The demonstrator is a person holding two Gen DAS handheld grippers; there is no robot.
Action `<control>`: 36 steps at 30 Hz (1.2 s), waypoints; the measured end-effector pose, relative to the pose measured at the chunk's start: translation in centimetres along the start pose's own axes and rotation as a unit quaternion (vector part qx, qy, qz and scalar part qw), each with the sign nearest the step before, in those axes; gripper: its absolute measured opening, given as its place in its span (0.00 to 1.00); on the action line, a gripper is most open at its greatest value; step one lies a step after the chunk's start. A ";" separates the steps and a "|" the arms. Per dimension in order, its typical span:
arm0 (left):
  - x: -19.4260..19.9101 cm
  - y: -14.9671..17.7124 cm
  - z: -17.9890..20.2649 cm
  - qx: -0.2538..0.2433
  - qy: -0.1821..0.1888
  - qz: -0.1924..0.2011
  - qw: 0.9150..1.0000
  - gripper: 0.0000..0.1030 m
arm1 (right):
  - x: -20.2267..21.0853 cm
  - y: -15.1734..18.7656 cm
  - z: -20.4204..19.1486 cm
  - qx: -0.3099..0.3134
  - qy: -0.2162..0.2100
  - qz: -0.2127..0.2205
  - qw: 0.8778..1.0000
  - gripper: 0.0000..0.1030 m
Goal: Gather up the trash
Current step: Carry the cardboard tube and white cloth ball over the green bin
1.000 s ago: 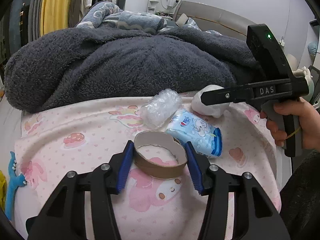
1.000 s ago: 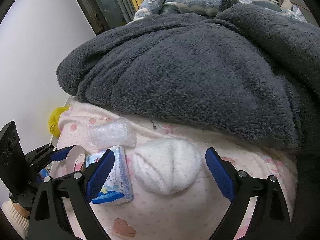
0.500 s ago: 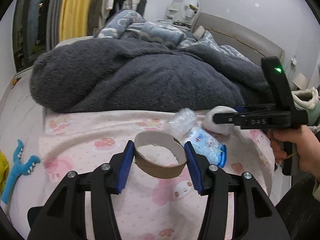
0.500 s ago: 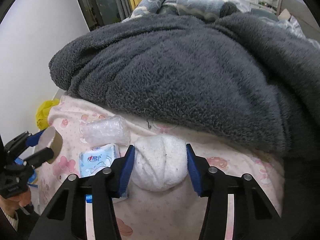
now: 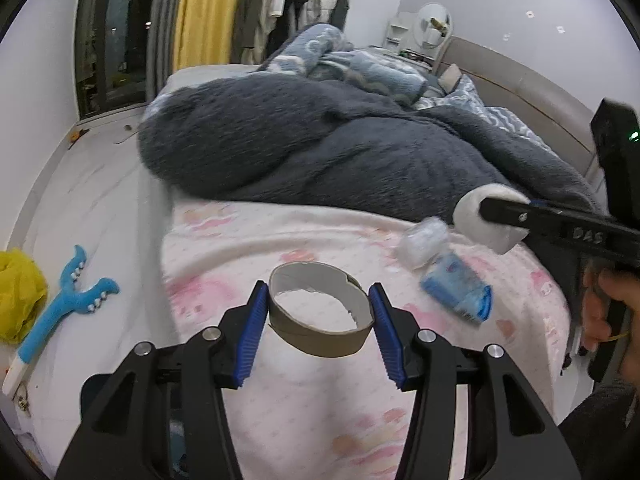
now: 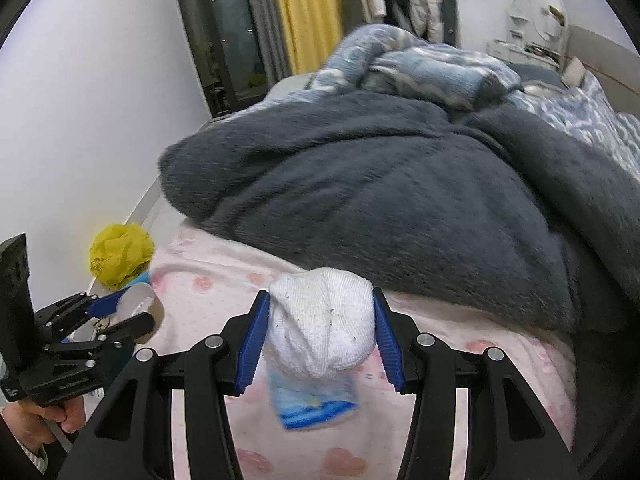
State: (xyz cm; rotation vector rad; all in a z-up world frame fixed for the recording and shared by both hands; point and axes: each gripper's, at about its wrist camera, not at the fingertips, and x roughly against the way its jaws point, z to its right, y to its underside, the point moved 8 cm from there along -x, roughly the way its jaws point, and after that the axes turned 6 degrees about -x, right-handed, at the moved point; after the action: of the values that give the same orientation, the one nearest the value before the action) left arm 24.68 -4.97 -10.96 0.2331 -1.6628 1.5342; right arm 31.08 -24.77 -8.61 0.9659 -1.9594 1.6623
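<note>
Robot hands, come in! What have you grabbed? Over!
Left hand-held gripper shut on cardboard ring. Right hand-held gripper shut on white sock. Tissue pack, plastic wad on bed. Nothing in the way.

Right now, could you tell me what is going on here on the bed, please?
A person is collecting trash off the bed with a handheld gripper in each hand. The left gripper is shut on a cardboard tape-roll core, held above the pink sheet. The right gripper is shut on a balled white sock, also held up. A blue tissue pack and a wad of clear plastic wrap lie on the sheet. A yellow plastic bag sits on the floor beside the bed.
</note>
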 end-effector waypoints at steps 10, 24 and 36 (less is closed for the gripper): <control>1.4 2.7 -5.5 0.042 -0.049 -0.023 0.998 0.53 | 0.4 -0.5 -6.1 0.030 -0.036 0.016 0.999 0.50; 1.0 8.6 -12.0 0.089 -0.098 -0.082 0.988 0.53 | -0.4 0.2 -14.6 0.056 -0.096 0.015 0.994 0.50; 0.2 15.7 -16.6 0.127 -0.119 -0.159 0.972 0.53 | -2.3 2.8 -22.0 0.096 -0.142 -0.016 0.985 0.50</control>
State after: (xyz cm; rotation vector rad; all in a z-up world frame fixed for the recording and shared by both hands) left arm 21.89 13.59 -24.06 0.8091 -1.5126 1.5109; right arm 27.73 -2.77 -7.36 1.3643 -1.9700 1.8038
